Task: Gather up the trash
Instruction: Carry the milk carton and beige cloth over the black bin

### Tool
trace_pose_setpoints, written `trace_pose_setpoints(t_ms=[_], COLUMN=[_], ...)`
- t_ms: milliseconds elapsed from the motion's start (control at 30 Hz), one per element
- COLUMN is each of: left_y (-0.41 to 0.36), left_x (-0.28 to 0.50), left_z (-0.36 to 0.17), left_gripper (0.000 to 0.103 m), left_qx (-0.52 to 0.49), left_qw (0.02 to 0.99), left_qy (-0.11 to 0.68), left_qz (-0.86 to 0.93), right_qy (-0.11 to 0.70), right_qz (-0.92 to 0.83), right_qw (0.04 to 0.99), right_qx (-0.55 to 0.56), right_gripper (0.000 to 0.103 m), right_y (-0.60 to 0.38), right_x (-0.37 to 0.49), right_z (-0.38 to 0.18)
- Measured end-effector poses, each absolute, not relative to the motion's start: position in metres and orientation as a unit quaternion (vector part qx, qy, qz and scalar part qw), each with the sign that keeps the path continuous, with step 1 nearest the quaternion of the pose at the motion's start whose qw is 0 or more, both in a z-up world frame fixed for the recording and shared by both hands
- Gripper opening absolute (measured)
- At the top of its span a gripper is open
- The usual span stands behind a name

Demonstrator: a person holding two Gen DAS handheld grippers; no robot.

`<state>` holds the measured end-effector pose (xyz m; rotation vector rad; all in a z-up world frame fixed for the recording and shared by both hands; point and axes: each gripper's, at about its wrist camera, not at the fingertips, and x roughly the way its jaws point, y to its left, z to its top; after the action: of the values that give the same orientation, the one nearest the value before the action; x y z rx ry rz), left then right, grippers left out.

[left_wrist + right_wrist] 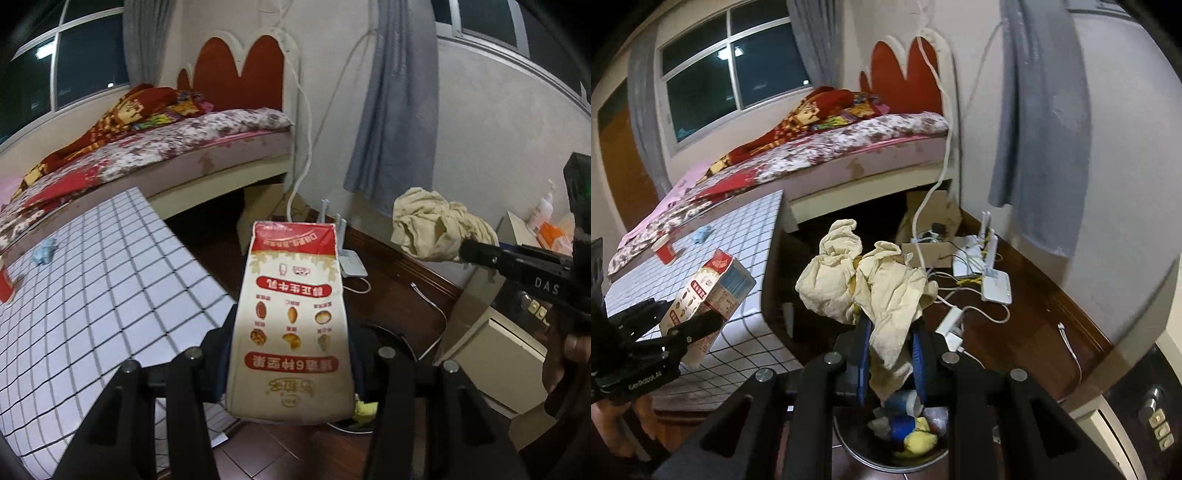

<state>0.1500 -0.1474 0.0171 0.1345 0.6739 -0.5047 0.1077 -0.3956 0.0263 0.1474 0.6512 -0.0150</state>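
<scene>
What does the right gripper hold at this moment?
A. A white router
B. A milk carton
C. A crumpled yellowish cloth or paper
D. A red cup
C: in the right wrist view the right gripper is shut on the crumpled yellowish cloth or paper, above the trash bin; the carton is in the left gripper.

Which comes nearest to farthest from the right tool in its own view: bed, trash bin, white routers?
1. Trash bin, directly below the right tool.
2. White routers, on the floor to the right.
3. Bed, against the far wall.
</scene>
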Motion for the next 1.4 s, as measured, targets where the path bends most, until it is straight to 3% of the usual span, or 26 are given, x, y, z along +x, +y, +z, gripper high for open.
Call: trace_pose_setpoints(t_ms=[767,1400], left_y=[-0.207,-0.221], left_x=[0.149,0.169], left_z=[-0.049,-0.127], left_gripper=[0.051,0.052], left_qx=[0.077,0.073], left_qw=[0.871,0.814], left_qy=[0.387,0.494], left_qz=[-0.294,-0.296], right_qy=[0.378,0.490], right_qz=[-0.050,-0.026], right_qw=[0.924,0.871], right_qx=[0.009,-0.019], right_gripper=[0.021,0.022], right_y=[-0.420,-0.413], right_x=[0.100,0.135], right_z=[-0.030,-0.118])
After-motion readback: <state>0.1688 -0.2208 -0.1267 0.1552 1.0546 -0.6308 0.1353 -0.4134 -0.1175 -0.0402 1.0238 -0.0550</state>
